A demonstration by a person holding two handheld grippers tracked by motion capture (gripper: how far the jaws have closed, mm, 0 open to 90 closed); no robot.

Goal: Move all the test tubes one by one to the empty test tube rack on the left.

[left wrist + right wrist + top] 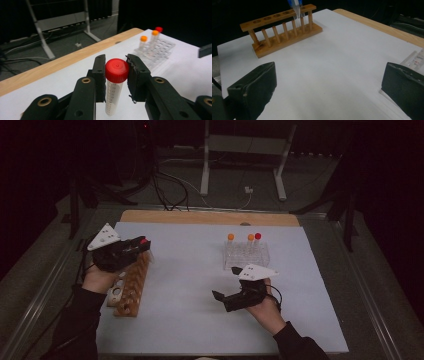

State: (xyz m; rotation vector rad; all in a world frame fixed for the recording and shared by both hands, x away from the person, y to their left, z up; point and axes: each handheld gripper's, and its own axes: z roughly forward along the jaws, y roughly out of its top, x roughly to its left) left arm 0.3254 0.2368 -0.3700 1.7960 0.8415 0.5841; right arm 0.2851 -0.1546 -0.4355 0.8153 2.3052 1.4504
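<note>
- High view looks forward and down from above my side.
- My gripper views ride low, close; all share the white table (200, 285).

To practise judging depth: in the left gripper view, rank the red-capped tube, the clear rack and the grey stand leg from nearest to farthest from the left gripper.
1. Red-capped tube: clamped between the jaws of the left gripper.
2. Clear rack: on the white sheet, upper right.
3. Grey stand leg: on the floor beyond the table edge.

My white table (200, 320) has a wooden edge (210, 217) at the far side. Past it I see a dark floor with cables (170, 190) and a grey metal stand (245, 150).
</note>
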